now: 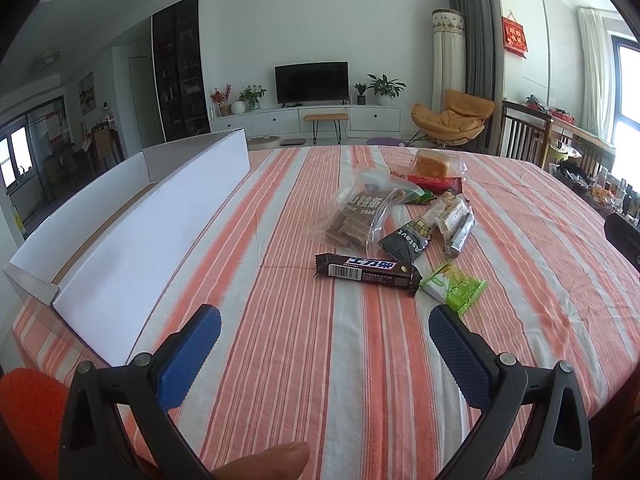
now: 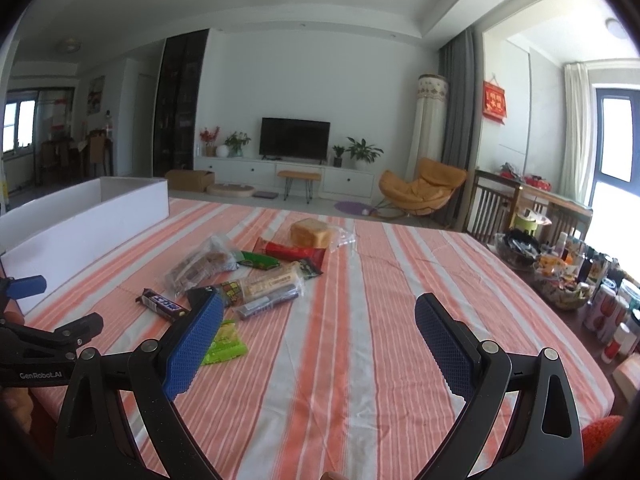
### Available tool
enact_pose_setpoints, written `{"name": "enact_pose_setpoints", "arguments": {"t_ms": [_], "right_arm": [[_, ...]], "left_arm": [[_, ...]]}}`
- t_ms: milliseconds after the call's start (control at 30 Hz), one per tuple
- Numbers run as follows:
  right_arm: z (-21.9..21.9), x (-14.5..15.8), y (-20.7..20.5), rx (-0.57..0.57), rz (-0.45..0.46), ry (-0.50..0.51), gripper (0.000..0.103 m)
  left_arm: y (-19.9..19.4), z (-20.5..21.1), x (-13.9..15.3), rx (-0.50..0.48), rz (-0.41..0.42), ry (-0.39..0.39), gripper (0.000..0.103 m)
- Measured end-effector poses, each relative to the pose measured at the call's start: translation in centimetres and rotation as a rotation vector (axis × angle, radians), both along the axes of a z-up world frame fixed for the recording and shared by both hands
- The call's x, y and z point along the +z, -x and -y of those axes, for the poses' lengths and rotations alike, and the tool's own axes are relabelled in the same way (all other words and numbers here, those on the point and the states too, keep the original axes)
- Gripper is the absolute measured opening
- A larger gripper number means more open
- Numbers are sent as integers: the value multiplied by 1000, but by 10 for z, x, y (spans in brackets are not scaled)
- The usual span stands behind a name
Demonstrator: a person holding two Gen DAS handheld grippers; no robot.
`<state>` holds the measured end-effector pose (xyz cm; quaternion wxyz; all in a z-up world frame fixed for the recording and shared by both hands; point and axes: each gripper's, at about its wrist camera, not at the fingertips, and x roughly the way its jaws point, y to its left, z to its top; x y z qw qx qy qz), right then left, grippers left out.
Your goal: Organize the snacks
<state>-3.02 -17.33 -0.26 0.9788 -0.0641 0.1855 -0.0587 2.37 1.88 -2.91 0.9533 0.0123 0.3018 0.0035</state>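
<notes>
A pile of packaged snacks lies mid-table: a brown chocolate bar [image 1: 368, 274] [image 2: 162, 304], a green-and-white packet [image 1: 454, 288] [image 2: 224, 342], a black Astavt packet [image 1: 404, 242], a clear bag of brown strips [image 1: 354, 210] [image 2: 200, 266], a wrapped bread loaf [image 1: 434, 162] [image 2: 312, 232] and a red packet [image 2: 294, 252]. A long white cardboard box [image 1: 132, 248] [image 2: 80, 228] stands open along the left. My left gripper [image 1: 324, 322] hovers open just short of the chocolate bar. My right gripper [image 2: 320, 312] is open over bare cloth, right of the pile.
The table wears an orange-and-white striped cloth [image 1: 320, 360] [image 2: 380, 280]. Bottles, cans and bowls crowd a side surface at the right [image 2: 580, 280]. A thumb [image 1: 264, 460] shows at the bottom of the left wrist view. A living room lies beyond the far edge.
</notes>
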Motion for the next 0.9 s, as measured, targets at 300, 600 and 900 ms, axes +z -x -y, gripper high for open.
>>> {"name": "enact_pose_setpoints", "arguments": {"t_ms": [300,600,900], "right_arm": [[-20,-64,-95,347,-626,-120,98],[-43,-103,-164,403,-837,-29,96],[-33,-97,-148,396,-802,16,51]], "left_arm": [[-10,-41,8,79,-40,136,103],[-28,-40,-23,54,-216,156,103],[-31,-19,-41,-7,-275,31,103]]}}
